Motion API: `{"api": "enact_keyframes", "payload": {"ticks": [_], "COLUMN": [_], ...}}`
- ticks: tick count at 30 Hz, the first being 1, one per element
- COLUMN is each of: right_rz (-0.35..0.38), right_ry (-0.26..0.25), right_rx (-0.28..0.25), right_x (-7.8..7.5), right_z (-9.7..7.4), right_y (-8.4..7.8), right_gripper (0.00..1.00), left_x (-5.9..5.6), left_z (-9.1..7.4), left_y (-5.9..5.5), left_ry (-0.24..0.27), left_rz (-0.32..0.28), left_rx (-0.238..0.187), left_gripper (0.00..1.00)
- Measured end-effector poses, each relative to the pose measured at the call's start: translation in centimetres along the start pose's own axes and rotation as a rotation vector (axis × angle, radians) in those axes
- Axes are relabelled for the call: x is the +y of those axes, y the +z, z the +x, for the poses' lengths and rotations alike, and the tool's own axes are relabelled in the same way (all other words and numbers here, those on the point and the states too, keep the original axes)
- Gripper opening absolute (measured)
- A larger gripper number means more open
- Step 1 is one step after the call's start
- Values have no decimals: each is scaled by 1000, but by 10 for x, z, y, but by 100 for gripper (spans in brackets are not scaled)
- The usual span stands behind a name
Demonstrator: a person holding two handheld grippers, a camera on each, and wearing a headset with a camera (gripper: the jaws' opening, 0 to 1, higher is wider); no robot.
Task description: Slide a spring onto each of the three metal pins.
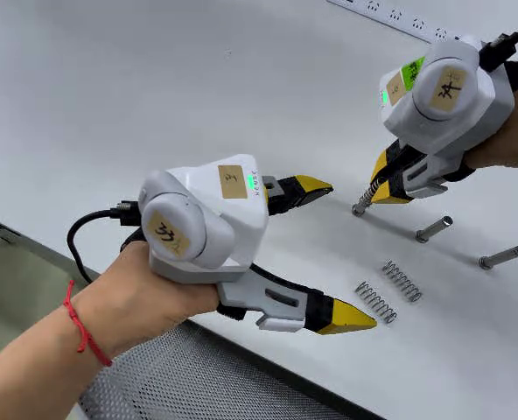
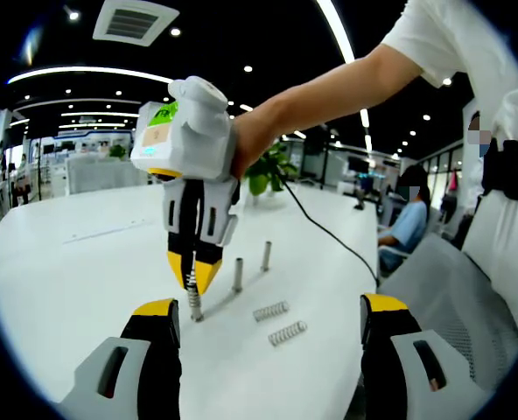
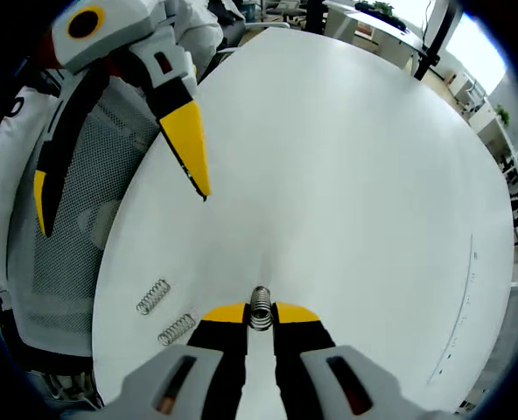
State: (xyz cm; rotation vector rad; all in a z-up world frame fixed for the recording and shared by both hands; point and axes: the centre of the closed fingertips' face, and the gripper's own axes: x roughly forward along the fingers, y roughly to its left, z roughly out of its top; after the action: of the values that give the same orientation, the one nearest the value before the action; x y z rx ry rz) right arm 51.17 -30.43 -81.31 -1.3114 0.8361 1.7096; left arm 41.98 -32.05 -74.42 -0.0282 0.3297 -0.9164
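White table [image 1: 110, 105]. Left gripper [image 1: 351, 254] and right gripper [image 1: 374, 194]: white bodies, black jaws, yellow tips, tan labels; green patch on the right one. Spring [image 1: 365, 194] and loose springs [image 1: 402, 281] silver. Pins [image 1: 434, 229] grey metal. Red cord [image 1: 82, 325] on wrist. Black cable [image 1: 88, 227]. Grey perforated mesh [image 1: 189, 376].

Handwriting resembling "44" is seen on a tan sticker [image 1: 165, 233] on the left gripper [image 1: 351, 254]; marks on the other stickers [image 1: 447, 87] cannot be read.

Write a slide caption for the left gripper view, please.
Right tongs hold a spring on one pin; two bare pins and two loose springs wait on the table.
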Motion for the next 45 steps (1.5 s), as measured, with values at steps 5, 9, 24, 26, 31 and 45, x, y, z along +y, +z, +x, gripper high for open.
{"api": "enact_keyframes", "payload": {"ticks": [5, 9, 24, 26, 31, 45], "right_rz": [-3, 1, -2, -2, 1, 3], "right_ry": [1, 0, 0, 2, 2, 7], "right_rx": [1, 1, 2, 3, 4, 0], "right_x": [0, 1, -2, -1, 0, 0], "right_z": [4, 7, 18, 19, 21, 24], "right_y": [-1, -1, -3, -4, -5, -5], "right_gripper": [12, 12, 12, 12, 12, 13], "left_x": [0, 0, 1, 1, 2, 2], "left_z": [-1, -1, -2, -2, -2, -1], "left_y": [0, -1, -2, -2, -2, -1], "left_ry": [2, 3, 5, 6, 7, 8], "left_rz": [-3, -5, -12, -13, -13, -20], "left_rx": [-1, -2, -5, -5, -6, -11], "left_gripper": [86, 86, 86, 86, 86, 86]}}
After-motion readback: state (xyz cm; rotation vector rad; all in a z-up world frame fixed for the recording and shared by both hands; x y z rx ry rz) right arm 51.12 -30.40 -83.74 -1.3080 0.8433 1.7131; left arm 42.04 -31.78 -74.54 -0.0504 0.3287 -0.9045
